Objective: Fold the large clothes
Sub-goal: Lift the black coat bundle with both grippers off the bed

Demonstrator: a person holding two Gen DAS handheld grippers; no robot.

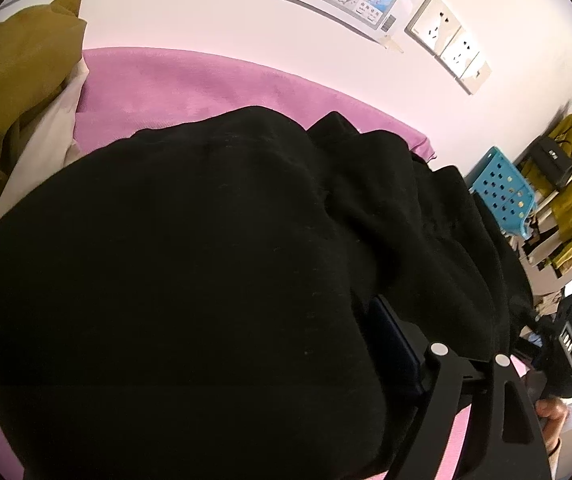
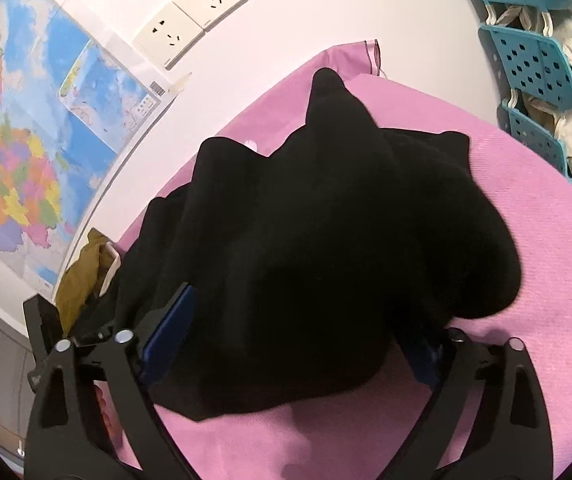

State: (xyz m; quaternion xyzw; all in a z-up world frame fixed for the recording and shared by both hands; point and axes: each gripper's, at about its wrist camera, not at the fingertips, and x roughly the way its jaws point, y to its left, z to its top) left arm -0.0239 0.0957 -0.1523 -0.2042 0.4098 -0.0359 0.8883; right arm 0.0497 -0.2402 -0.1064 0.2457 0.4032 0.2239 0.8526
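Black garment [image 2: 318,216] fills the near field, heaped on the pink cloth [image 2: 526,264] covering the desk. Right tool [image 2: 298,344] stands spread, its blue-padded fingers [image 2: 171,328] at 7 and 5 o'clock flanking the garment's near edge. Left tool [image 1: 370,320] is mostly buried under black fabric; whether it pinches, I cannot tell. Olive cloth [image 1: 17,72] lies at 10 o'clock, blue baskets [image 2: 542,60] at 2 o'clock.

Black garment [image 2: 326,216] lies bunched on pink sheet [image 2: 526,240].
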